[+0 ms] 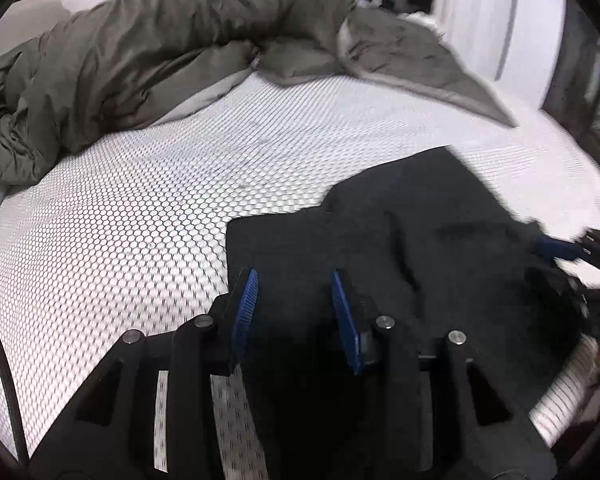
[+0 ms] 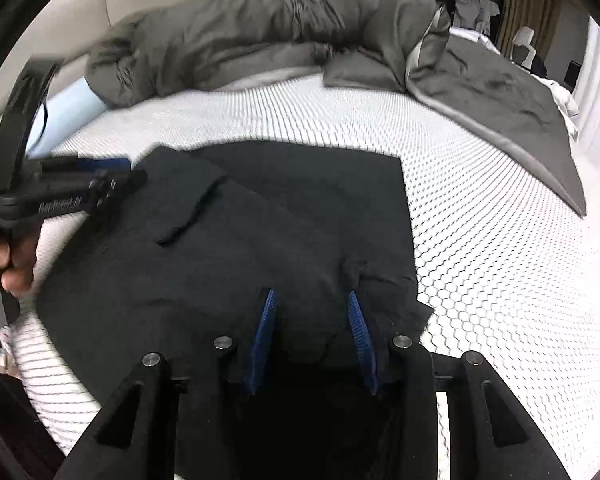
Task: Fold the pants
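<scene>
Black pants (image 1: 400,220) lie folded in a rough rectangle on the bed, also seen in the right wrist view (image 2: 280,208). My left gripper (image 1: 294,274) hovers over their near left edge, jaws apart, pads clear of the cloth. My right gripper (image 2: 311,293) hangs over the rumpled near right corner, jaws likewise apart with only the pants' surface below. Each gripper shows blurred in the other's view: the left gripper (image 2: 116,172) at the pants' left edge, the right gripper (image 1: 540,246) at their right edge. A hand (image 2: 4,264) grips the left tool's handle.
The mattress cover (image 1: 140,220) has a white honeycomb pattern and spreads wide around the pants (image 2: 500,260). A bunched olive-grey duvet (image 1: 160,40) runs along the far side. A grey blanket (image 2: 500,92) drapes at the far right, and a light blue pillow (image 2: 72,100) peeks out at the left.
</scene>
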`<state>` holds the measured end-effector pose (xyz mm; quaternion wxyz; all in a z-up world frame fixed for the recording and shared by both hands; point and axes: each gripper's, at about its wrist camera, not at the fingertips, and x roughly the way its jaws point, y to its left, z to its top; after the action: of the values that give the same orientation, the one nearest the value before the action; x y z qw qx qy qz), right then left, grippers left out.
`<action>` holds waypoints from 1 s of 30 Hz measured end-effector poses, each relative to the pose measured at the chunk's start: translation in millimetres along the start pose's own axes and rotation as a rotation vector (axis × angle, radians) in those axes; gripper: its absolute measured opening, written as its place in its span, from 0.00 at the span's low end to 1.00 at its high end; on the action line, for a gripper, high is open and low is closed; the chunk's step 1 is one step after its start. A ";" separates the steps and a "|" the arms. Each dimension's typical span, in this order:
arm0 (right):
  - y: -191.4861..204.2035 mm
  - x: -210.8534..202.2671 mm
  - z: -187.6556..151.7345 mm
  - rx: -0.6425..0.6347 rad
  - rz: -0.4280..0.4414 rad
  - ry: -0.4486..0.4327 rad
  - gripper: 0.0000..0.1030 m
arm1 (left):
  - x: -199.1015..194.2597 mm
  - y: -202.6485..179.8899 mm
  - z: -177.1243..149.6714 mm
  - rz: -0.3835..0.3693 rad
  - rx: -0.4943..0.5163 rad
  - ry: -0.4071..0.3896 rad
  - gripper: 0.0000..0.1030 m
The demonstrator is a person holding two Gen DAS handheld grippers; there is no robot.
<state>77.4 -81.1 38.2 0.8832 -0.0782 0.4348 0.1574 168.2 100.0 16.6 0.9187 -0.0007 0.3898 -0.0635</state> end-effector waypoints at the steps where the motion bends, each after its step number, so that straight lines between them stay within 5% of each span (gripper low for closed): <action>1: 2.2 -11.7 -1.2 0.018 0.026 -0.033 0.38 | -10.3 -2.0 -6.0 -0.019 0.015 -0.014 0.35; 5: 35.5 -8.2 -6.6 -0.105 0.073 0.001 0.39 | -13.6 -34.8 -39.2 -0.031 0.164 0.060 0.37; 9: 62.1 28.6 -5.0 -0.132 0.063 0.080 0.39 | -5.7 -35.5 -45.0 -0.046 0.170 0.080 0.40; 13: 24.9 22.3 -11.0 -0.108 -0.054 0.103 0.37 | -16.6 -10.3 -54.5 -0.031 0.121 0.082 0.55; 15: 8.0 3.1 -16.6 -0.078 -0.014 0.080 0.37 | -28.2 -2.4 -64.0 -0.021 0.094 0.078 0.55; 19: -22.1 -30.0 -36.7 0.039 0.028 0.017 0.43 | -45.8 14.6 -69.0 -0.148 0.017 0.071 0.55; 22: -30.6 -29.4 -47.2 0.133 0.101 0.019 0.43 | -40.9 3.1 -73.2 -0.241 0.046 0.115 0.59; 23: -24.1 -28.0 -47.8 0.127 0.098 0.025 0.42 | -35.5 -5.5 -74.5 -0.220 0.083 0.134 0.64; 26: -20.3 -18.6 -53.0 0.134 0.068 0.077 0.28 | -26.7 -24.6 -80.1 -0.117 0.201 0.155 0.65; 30: -8.6 -42.9 -57.3 0.083 0.045 0.083 0.08 | -29.7 -17.2 -73.7 -0.151 0.167 0.157 0.65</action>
<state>13.3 -113.9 37.3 0.8631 -0.0382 0.4788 0.1559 93.0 89.9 -12.7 0.8749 0.0514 0.4527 -0.1644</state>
